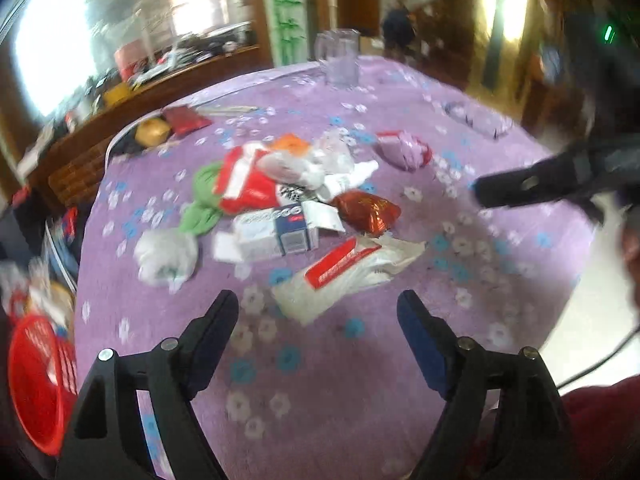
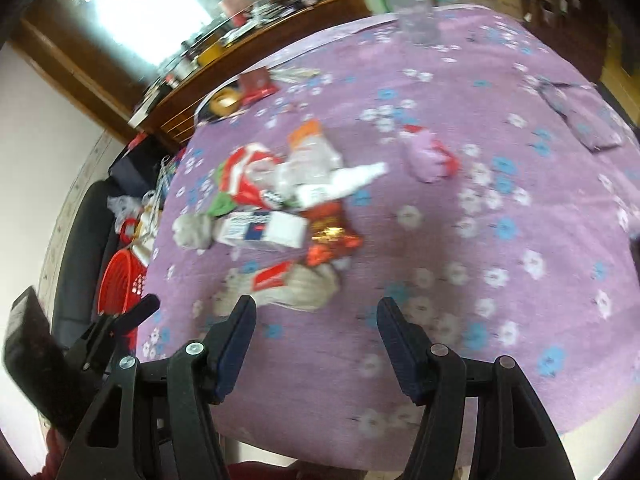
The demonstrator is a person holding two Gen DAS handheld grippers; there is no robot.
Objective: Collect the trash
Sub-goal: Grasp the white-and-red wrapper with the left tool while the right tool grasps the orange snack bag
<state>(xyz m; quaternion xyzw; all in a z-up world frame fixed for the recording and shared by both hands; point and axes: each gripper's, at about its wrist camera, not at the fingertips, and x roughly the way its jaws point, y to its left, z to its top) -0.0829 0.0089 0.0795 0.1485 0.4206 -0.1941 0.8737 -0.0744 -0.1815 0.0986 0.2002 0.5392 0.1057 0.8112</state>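
A pile of trash lies mid-table on the purple flowered cloth (image 1: 360, 380): a white and blue box (image 1: 276, 230), a shiny red foil wrapper (image 1: 366, 210), a white bag with a red label (image 1: 348, 270), a crumpled white bag (image 1: 166, 256), a red and white bag (image 1: 244, 178) and green cloth (image 1: 204, 200). A pink and red wrapper (image 1: 404, 150) lies apart. My left gripper (image 1: 318, 320) is open and empty, just short of the white bag. My right gripper (image 2: 316, 328) is open and empty, near the same bag (image 2: 296, 284). The box (image 2: 260, 232) and foil wrapper (image 2: 330, 236) lie beyond.
A red basket (image 1: 36, 380) stands below the table's left edge; it also shows in the right wrist view (image 2: 120, 284). A clear glass jug (image 1: 338, 56) stands at the far edge. A clear tray (image 1: 478, 118) lies far right. A red packet (image 1: 186, 118) lies far left.
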